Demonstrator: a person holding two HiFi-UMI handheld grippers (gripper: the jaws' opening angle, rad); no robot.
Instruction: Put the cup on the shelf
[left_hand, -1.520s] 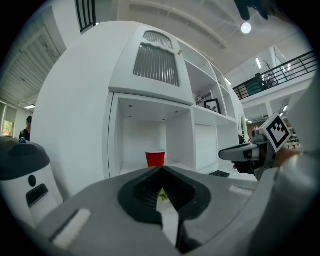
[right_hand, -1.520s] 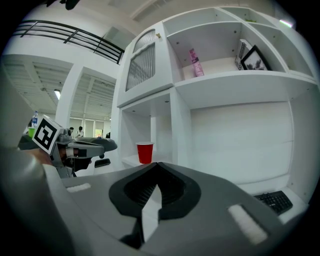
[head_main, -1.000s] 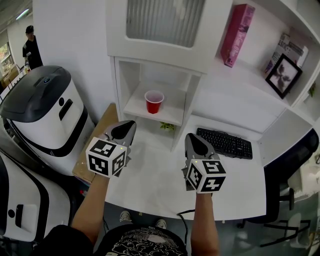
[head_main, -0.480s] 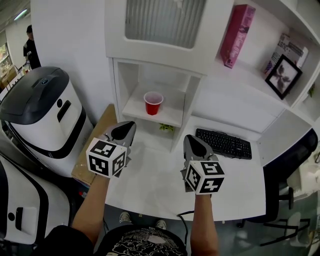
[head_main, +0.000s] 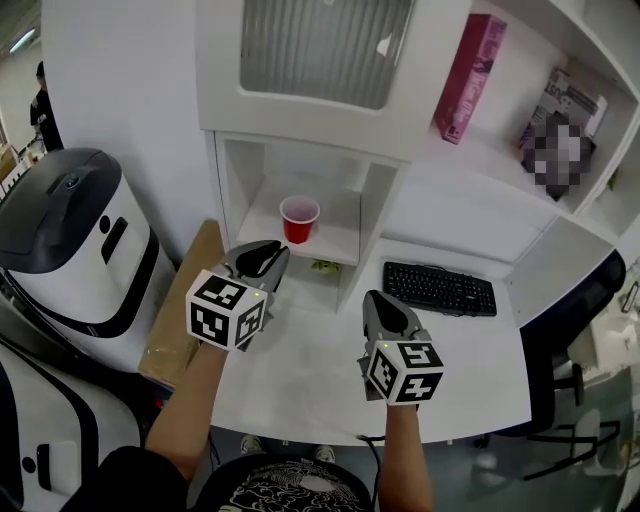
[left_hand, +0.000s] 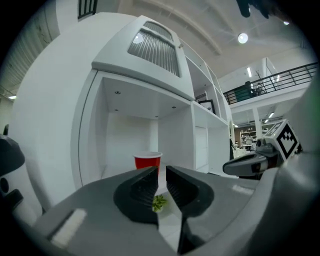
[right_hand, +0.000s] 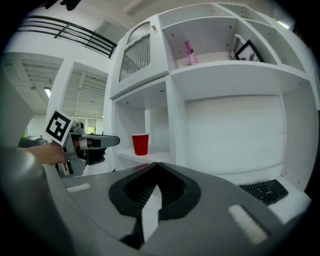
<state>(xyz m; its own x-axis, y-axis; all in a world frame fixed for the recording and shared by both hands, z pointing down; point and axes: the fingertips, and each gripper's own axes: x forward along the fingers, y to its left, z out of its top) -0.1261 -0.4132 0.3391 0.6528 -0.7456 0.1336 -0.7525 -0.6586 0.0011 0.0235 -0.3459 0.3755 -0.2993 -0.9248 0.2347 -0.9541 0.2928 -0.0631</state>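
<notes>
Upright on the shelf (head_main: 340, 236): red cup (head_main: 299, 218) (alone in its compartment). Above the table (head_main: 300, 372), both empty: left gripper (head_main: 268, 252), jaws slightly apart; right gripper (head_main: 381, 304), jaws pressed together.

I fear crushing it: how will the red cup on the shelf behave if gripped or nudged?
The red cup looks like thin plastic, so probably light and easily dented. Standing upright, narrower at its base, it might tip.
</notes>
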